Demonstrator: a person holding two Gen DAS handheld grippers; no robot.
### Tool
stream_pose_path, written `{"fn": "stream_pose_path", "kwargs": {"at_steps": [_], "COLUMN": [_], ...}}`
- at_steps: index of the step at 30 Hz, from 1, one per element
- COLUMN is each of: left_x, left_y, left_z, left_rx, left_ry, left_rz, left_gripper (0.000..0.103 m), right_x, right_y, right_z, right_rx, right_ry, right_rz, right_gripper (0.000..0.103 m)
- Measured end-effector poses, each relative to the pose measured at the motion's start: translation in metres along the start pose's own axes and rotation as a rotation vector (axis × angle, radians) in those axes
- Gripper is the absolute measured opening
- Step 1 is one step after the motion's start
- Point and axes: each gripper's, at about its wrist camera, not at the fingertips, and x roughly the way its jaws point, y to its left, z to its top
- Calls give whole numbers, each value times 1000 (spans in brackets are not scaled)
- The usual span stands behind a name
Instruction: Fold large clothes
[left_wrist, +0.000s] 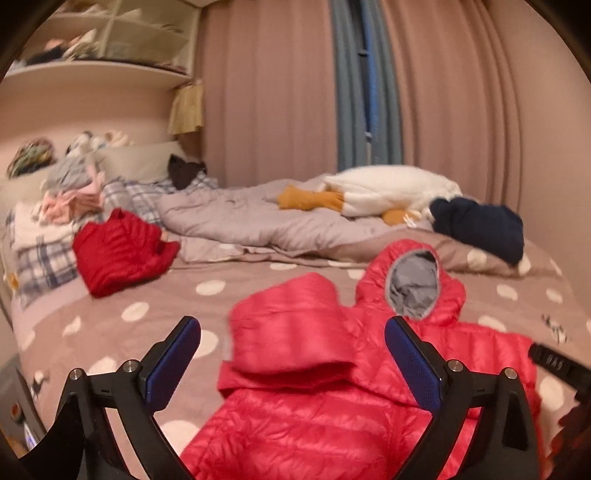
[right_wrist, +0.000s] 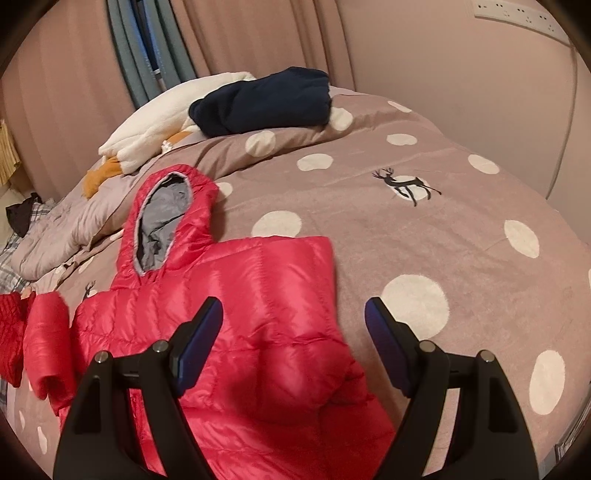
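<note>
While both tools hang over the bed, this is how it all lies:
Red jacket: a puffy hooded red jacket (left_wrist: 314, 398) spread across the spotted bedcover (left_wrist: 110, 325), front side down as far as I can tell, its grey-lined hood (right_wrist: 166, 221) pointing toward the far edge of the bed
Sleeves: one sleeve (left_wrist: 291, 325) is folded in over the body on the left side; in the right wrist view the other sleeve (right_wrist: 291, 280) lies folded over the back too
Left gripper: the left gripper (left_wrist: 291, 362) hovers above the jacket with its blue-padded fingers (left_wrist: 413, 365) spread wide, nothing between them
Right gripper: the right gripper (right_wrist: 293, 343) is likewise wide apart and holding nothing, poised over the jacket's right edge, one finger above the red fabric and the other above bare bedcover
Other red garment: a second red quilted piece (left_wrist: 118, 251) sits crumpled well apart from the jacket, near the plaid bedding (left_wrist: 40, 266)
Far side: a navy garment (right_wrist: 262, 99) rests on a spotted pillow, touching a white plush toy (left_wrist: 391, 188) with orange feet
Rumpled duvet: a pale grey duvet (left_wrist: 236, 218) bunched between the pillows and the jacket
Backdrop: pinkish curtains (left_wrist: 280, 88)
</note>
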Motion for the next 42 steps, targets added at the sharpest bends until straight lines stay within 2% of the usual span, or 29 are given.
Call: {"fn": "stream_pose_path", "kwargs": {"at_steps": [3, 6, 7, 10, 15, 18, 20, 22, 24, 27, 29, 33, 34, 35, 36, 38, 39, 42], "left_x": [-2, -8, -8, 8, 57, 67, 67, 65, 66, 69, 69, 75, 76, 76, 77, 75, 74, 74], "left_y": [19, 44, 52, 83, 115, 131, 139, 148, 156, 175, 188, 204, 206, 207, 207, 206, 205, 197], "left_z": [2, 1, -1, -9, -23, -29, -31, -31, -29, -29, -32, -36, -36, -36, -35, -34, -32, -31], "left_rx": [-37, -87, -101, -180, -196, -214, -225, -230, -227, -251, -283, -326, -331, -330, -327, -325, -325, -317], "left_ry": [4, -11, -18, -3, 135, 180, 187, 166, 177, 192, 190, 235, 242, 251, 257, 254, 247, 222], "left_rz": [49, 52, 72, 193, 337, 375, 379, 426, 459, 484, 516, 502, 502, 499, 492, 481, 477, 481], "left_gripper": [99, 99, 99, 99, 99, 99, 99, 99, 99, 99, 99, 99, 99, 99, 99, 99, 99, 99], "right_x": [-2, -4, -5, -6, -7, -13, -22, -31, -39, -43, -35, -3, 5, 19, 24, 34, 33, 18], "right_y": [8, 14, 15, 23, 40, 55, 75, 95, 127, 187, 224, 283, 289, 296, 296, 281, 269, 231], "right_z": [-2, -3, -3, -6, -13, -17, -22, -28, -33, -40, -48, -77, -83, -92, -94, -88, -78, -45], "right_rx": [-28, -38, -39, -59, -122, -187, -277, -328, -362, -418, -466, -550, -576, -600, -589, -516, -466, -376], "right_ry": [-9, -10, -10, -7, -5, -26, -43, -59, -62, -23, 19, 103, 101, 90, 82, 83, 84, 67], "right_rz": [-4, 12, 18, 32, 47, 73, 109, 159, 244, 402, 460, 448, 406, 318, 275, 229, 247, 298], "right_gripper": [80, 80, 81, 81, 81, 84, 88, 95, 102, 103, 103, 102, 100, 88, 58, 30, 22, 18]}}
